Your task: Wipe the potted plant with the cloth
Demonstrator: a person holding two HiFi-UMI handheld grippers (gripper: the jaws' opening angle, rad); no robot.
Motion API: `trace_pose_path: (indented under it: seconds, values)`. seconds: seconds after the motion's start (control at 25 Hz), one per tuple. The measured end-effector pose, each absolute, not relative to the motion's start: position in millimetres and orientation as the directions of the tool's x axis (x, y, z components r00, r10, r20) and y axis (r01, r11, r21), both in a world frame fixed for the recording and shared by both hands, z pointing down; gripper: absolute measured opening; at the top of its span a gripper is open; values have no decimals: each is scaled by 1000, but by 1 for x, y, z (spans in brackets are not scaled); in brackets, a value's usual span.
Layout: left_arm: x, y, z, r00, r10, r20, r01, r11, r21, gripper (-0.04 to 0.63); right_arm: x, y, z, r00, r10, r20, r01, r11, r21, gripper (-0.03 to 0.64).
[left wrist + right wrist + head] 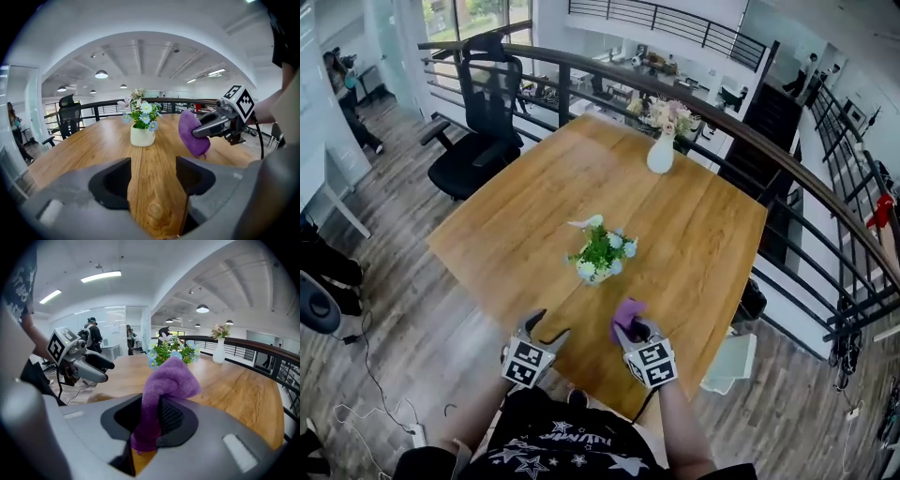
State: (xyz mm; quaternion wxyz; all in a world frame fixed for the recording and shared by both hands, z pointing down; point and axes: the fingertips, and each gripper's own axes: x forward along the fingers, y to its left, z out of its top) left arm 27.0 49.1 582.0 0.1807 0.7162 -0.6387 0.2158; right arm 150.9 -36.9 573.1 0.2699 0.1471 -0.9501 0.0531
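Note:
The potted plant [600, 255], green leaves with pale blue and white flowers in a small white pot [142, 137], stands upright in the middle of the wooden table [703, 234]. My right gripper [630, 328] hovers at the near table edge, just right of the plant, shut on a purple cloth [627, 314]. The cloth [164, 390] bulges up out of the jaws, with the plant [171, 350] close behind it. My left gripper [546, 330] is beside the right one, a little nearer to me than the plant, open and holding nothing; bare wood shows between its jaws [153, 176].
A white vase with pink flowers [661, 150] stands near the table's far edge. A black office chair [478, 112] sits at the far left corner. A dark railing [787, 169] curves behind and to the right of the table. Cables lie on the floor at left.

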Motion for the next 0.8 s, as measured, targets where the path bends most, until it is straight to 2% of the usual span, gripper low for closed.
trace_pose_path:
  seconds: [0.48, 0.8]
  values:
    - [25, 144, 581, -20, -855, 518, -997, 59, 58, 249, 128, 17, 572, -846, -142, 513, -209, 975, -75, 86]
    - [57, 237, 565, -39, -879, 474, -985, 114, 130, 217, 143, 91, 563, -853, -99, 512, -164, 983, -84, 86]
